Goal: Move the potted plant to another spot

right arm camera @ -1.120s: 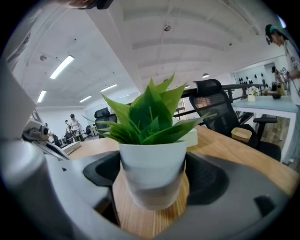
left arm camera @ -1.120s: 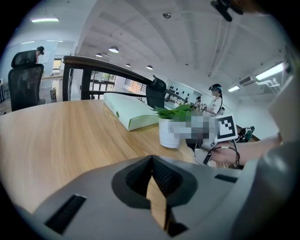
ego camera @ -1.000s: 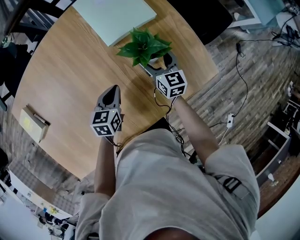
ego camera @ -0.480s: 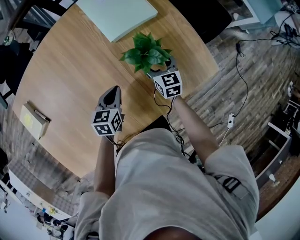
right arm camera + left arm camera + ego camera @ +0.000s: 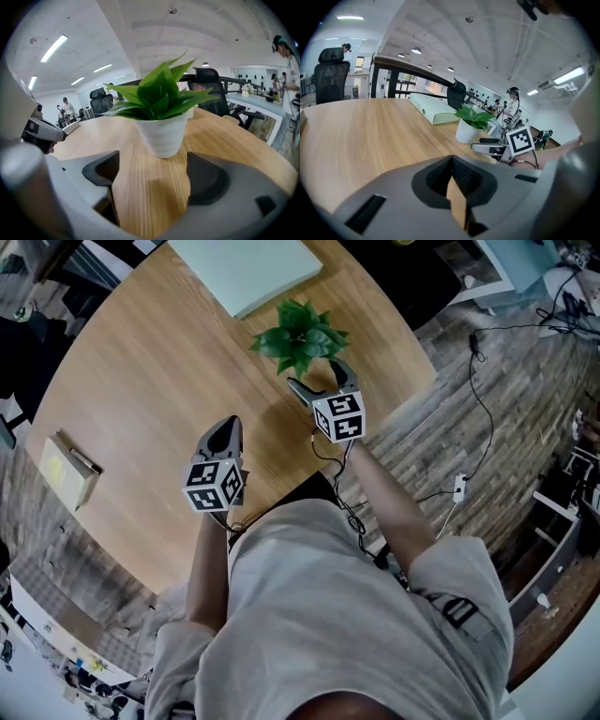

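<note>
The potted plant (image 5: 298, 337), green leaves in a small white pot (image 5: 163, 136), stands upright on the round wooden table (image 5: 141, 381) near its far right edge. My right gripper (image 5: 319, 382) is open just on the near side of the pot, not touching it. In the right gripper view the pot sits beyond the spread jaws of that gripper (image 5: 152, 159), with bare wood between them. My left gripper (image 5: 223, 432) is shut and empty, lower left of the plant. The left gripper view shows its closed jaws (image 5: 452, 161), the plant (image 5: 472, 117) and the right gripper (image 5: 490, 148).
A pale green flat box (image 5: 246, 268) lies behind the plant at the table's far side. A small cardboard box (image 5: 66, 472) sits near the left edge. Cables (image 5: 478, 343) run over the brick-pattern floor to the right. An office chair (image 5: 330, 77) stands beyond the table.
The right gripper's jaws were around the pot earlier; now they are open and drawn back from it. The plant stands slightly farther right. The left gripper has not moved.
</note>
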